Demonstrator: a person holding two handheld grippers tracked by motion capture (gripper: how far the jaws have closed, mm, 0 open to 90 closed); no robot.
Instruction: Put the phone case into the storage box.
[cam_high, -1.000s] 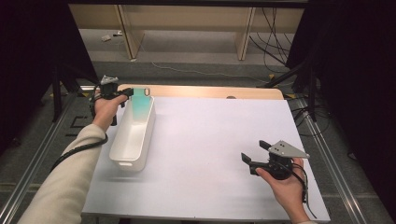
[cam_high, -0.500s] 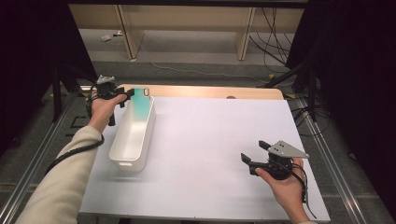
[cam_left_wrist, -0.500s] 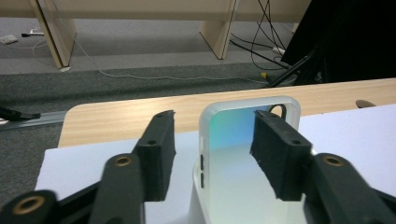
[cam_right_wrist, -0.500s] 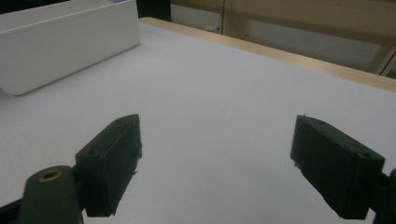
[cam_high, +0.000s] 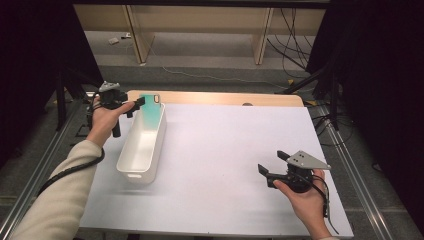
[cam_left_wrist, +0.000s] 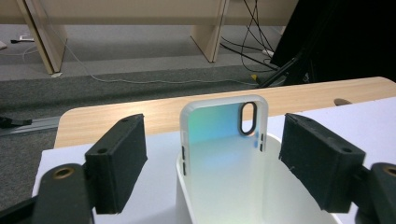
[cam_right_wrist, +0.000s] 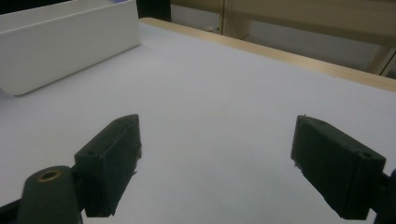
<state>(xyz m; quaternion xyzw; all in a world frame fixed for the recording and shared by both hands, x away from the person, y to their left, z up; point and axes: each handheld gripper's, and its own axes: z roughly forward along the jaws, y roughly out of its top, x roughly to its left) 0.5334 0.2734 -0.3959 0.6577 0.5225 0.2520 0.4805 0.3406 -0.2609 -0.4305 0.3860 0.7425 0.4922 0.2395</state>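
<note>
At far left, the left hand-held gripper (cam_high: 134, 106), its jaws just opened and clear of it, faces an iridescent teal phone case (cam_left_wrist: 223, 135) with a black-rimmed camera cutout, propped upright against the far end of a white bin (cam_high: 142, 145). The right hand-held gripper (cam_high: 272, 162) rests wide open and empty on the white surface (cam_high: 225, 150).

Iridescent teal phone case (cam_left_wrist: 223, 135), white bin (cam_high: 142, 145)

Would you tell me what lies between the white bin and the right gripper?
Nothing: in the high view, bare white tabletop separates the bin from the right gripper.
</note>
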